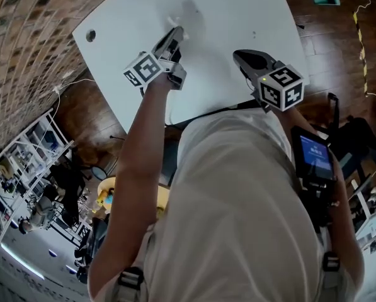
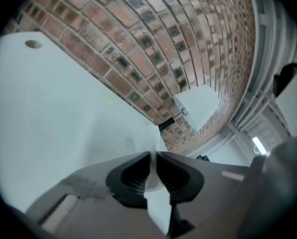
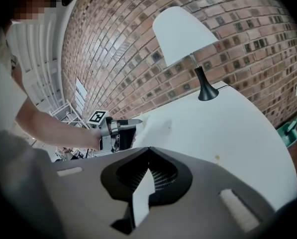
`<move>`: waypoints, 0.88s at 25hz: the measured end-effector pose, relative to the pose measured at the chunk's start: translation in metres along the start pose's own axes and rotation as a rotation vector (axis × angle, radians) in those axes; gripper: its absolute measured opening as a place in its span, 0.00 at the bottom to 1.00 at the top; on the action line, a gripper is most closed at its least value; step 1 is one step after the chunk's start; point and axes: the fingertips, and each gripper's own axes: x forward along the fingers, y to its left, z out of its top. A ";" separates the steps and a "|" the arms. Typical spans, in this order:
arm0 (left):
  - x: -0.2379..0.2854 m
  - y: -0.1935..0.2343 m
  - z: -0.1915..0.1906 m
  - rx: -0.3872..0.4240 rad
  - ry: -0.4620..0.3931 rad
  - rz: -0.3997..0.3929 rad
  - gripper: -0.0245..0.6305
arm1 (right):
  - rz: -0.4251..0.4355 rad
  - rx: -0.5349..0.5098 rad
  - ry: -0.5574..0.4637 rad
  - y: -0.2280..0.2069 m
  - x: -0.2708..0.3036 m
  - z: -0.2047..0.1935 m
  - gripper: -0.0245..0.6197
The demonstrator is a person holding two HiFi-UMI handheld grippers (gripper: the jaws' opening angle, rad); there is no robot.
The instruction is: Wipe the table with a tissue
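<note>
White tissue [image 2: 155, 188] is pinched in the narrow left tongs [image 2: 153, 156] and pokes past their tips toward 12 o'clock, over the pale bench [image 1: 238, 17]. At 3 o'clock of it, well apart, the right tongs [image 3: 148, 151] are closed tip to tip. A pale sliver behind those tips is hard to identify. From the head view the tissue is only a small blur.

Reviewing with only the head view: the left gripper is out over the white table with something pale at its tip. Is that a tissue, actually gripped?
Observer: Yes: its own view shows the left gripper closed on the tissue.
Reviewer: Anything on the table beyond my frame?
Observer: A white-shaded lamp stands at its far edge, by the brick wall.
Reviewer: And the right gripper?
Observer: Its own view shows the fingers together at the tips.
</note>
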 end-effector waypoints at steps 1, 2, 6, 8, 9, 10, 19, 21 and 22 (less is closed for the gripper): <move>0.004 0.001 0.007 -0.033 -0.019 -0.014 0.11 | 0.001 0.016 -0.006 -0.004 -0.002 0.001 0.05; 0.011 0.001 0.013 -0.048 -0.029 -0.022 0.11 | 0.000 0.027 -0.011 -0.009 -0.004 0.002 0.05; 0.051 0.005 0.012 0.000 0.018 0.027 0.11 | -0.010 0.051 -0.025 -0.037 -0.017 0.010 0.05; 0.065 0.017 0.010 0.067 0.074 0.112 0.11 | -0.013 0.059 -0.026 -0.047 -0.023 0.011 0.05; 0.069 0.025 0.011 0.107 0.102 0.163 0.11 | -0.011 0.058 -0.024 -0.049 -0.023 0.012 0.05; 0.071 0.033 0.013 0.155 0.133 0.218 0.11 | -0.007 0.053 -0.022 -0.051 -0.023 0.013 0.05; 0.085 0.042 0.018 0.620 0.355 0.476 0.11 | -0.016 0.066 -0.040 -0.059 -0.026 0.023 0.05; 0.088 0.041 0.014 0.645 0.348 0.478 0.11 | -0.019 0.065 -0.042 -0.061 -0.028 0.025 0.05; 0.088 0.040 0.012 0.652 0.341 0.478 0.11 | -0.021 0.064 -0.044 -0.063 -0.029 0.026 0.05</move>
